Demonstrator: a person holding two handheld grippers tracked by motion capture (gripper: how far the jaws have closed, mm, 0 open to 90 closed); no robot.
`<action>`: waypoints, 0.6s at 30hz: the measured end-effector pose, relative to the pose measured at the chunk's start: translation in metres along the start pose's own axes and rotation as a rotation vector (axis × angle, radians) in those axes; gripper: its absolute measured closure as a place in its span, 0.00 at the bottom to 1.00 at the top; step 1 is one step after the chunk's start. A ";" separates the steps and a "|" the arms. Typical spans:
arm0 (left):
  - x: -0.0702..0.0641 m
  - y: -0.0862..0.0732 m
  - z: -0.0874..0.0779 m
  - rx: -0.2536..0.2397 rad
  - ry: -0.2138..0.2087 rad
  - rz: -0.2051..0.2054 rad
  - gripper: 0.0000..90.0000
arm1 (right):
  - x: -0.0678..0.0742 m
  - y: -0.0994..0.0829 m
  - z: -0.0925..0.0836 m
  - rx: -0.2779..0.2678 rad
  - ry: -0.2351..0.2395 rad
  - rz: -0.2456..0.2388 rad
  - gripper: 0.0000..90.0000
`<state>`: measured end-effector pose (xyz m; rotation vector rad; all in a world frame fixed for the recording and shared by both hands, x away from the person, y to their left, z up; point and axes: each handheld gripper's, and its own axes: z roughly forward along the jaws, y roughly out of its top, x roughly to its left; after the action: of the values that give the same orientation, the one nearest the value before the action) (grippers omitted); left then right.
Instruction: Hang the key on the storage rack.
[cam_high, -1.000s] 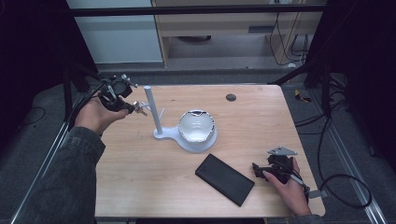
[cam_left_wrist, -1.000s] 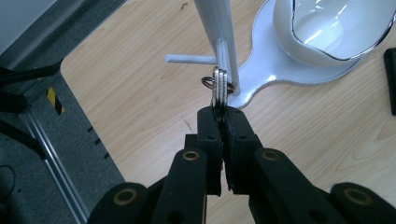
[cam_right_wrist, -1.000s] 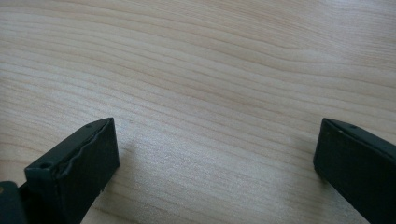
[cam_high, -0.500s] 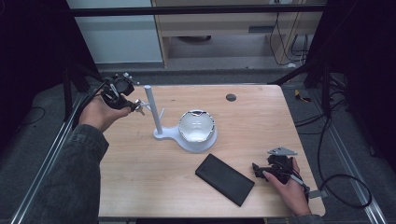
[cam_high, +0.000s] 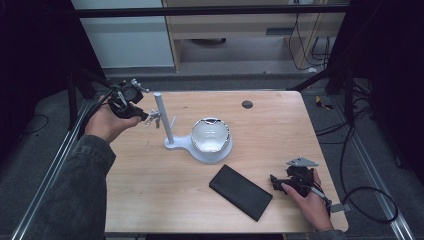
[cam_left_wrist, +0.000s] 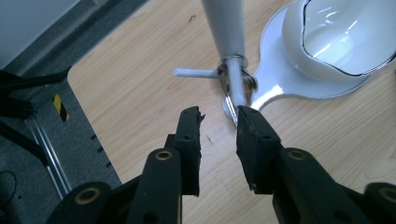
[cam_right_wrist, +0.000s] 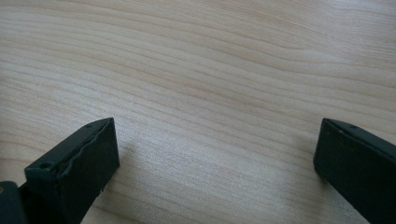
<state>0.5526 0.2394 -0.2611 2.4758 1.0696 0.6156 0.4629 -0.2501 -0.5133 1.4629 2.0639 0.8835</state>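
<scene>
A white bowl (cam_high: 212, 136) is seen on its stand (cam_high: 172, 145) on the table (cam_high: 150, 200); its contents cannot be told. Both claws, left (cam_left_wrist: 218, 122) and right (cam_right_wrist: 215, 144), are held open.

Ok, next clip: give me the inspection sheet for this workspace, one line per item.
Surface: light wooden table with a small round dark spot near its far edge.
Job's things: white stand with an upright post, a white bowl on its base and a metal ring with keys hanging on a peg; black flat slab in front.
Clutter: nothing seen.
Grippers: left gripper open, one of its fingers at the ring's dangling piece; right gripper wide open, low over bare wood near the slab.
Cables: black cable looping on the floor at the right.
Surroundings: dark floor, metal frame rails, a cabinet beyond the table.
</scene>
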 end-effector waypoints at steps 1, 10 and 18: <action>-0.001 -0.003 -0.004 -0.016 0.005 0.003 0.77 | 0.000 0.000 0.000 0.000 0.000 0.000 0.01; -0.042 -0.039 -0.008 -0.102 0.000 0.012 0.43 | 0.000 0.000 0.000 0.002 0.001 -0.001 0.01; -0.087 -0.054 0.017 -0.200 -0.074 0.057 0.13 | 0.000 0.000 0.000 0.003 0.005 0.005 0.01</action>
<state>0.4764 0.2065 -0.3228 2.3430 0.8678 0.6104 0.4626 -0.2498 -0.5128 1.4691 2.0664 0.8873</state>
